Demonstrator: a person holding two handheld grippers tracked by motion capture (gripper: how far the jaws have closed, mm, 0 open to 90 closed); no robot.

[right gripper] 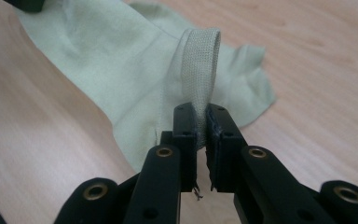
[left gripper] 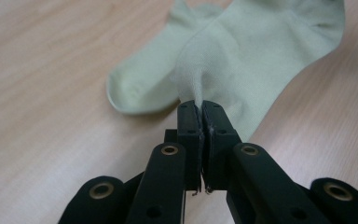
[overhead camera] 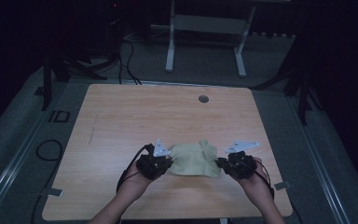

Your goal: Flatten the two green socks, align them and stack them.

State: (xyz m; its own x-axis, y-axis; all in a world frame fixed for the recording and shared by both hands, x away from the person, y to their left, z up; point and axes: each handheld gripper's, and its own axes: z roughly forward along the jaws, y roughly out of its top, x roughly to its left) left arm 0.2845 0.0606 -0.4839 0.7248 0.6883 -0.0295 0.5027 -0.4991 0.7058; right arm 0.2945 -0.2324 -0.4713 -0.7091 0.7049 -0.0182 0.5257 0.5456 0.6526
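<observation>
High view, dim room: pale green sock (overhead camera: pixel 194 159) near the front middle of a wooden table (overhead camera: pixel 121 116), pinched at both ends. At left, left gripper (overhead camera: pixel 168 164) clenched on a tuft of the sock's fabric, seen close in the left gripper view as a peak of knit (left gripper: pixel 193 84) drawn up between shut jaws, the toe end (left gripper: pixel 130 91) resting on the wood. At right, right gripper (overhead camera: pixel 220 163) clamped on the ribbed cuff band (right gripper: pixel 199 70), which stands up as a loop in the right gripper view, the rest of the sock draped away toward the far side. Step in hand, by the look of it, a two-ended lift or spread: best done with both hands level and matched in pace, tension light enough to keep the thin pinch at left from slipping out, pull directed outward rather than twisted. Plenty of bare tabletop to the left, right and beyond, as far as a small round grommet (overhead camera: pixel 203 99) near the back edge; front edge close behind the hands, so any spreading better carried forward or sideways.
</observation>
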